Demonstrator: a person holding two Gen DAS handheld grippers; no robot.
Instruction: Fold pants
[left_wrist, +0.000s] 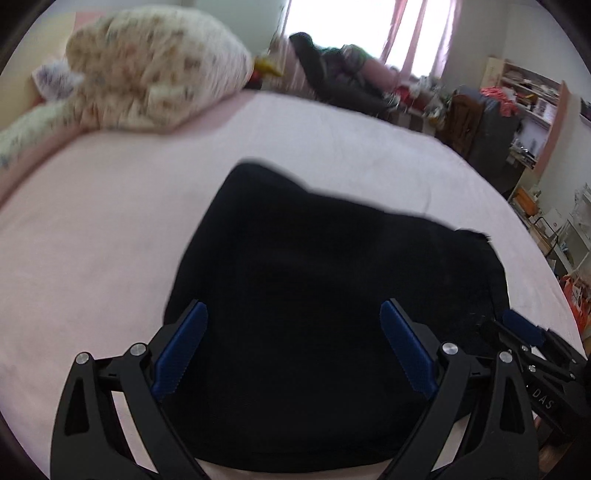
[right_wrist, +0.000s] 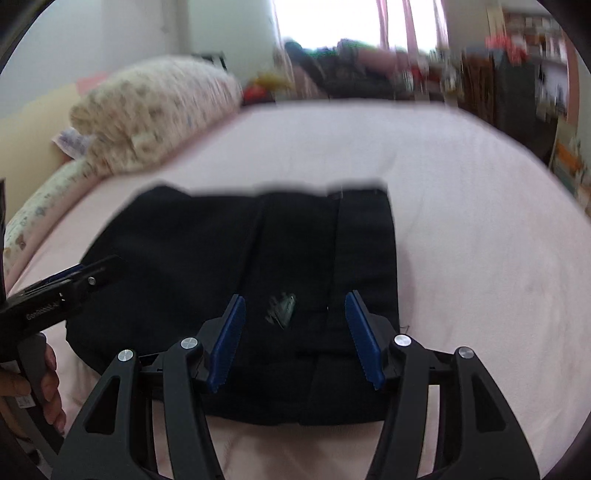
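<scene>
Black pants (left_wrist: 325, 314) lying folded into a compact stack on the pink bed sheet (left_wrist: 92, 229), directly ahead of and beneath both claws. Left claw (left_wrist: 293, 347) spread wide, blue pads either side of the dark cloth, gripping nothing. Right claw (right_wrist: 293, 332) likewise spread, hovering over the near half of the stack, empty too. Cannot tell whether either set of tips touches the fabric.

Looks soft and limp, probably light, layers likely to slide over each other rather than hold a crease. Seams and overlapping panels visible in the right wrist view just ahead of the right claw, plus a small pale mark (right_wrist: 280, 308) between its pads. Best hold, by judgement: a pinch through all layers at a near corner or along the near folded edge, one claw per side, so the stack lifts together.

Count: one pair of pants, two claws, one floral pillow (left_wrist: 155, 74) far ahead to the left, one long bolster (right_wrist: 48, 206) beside it.
</scene>
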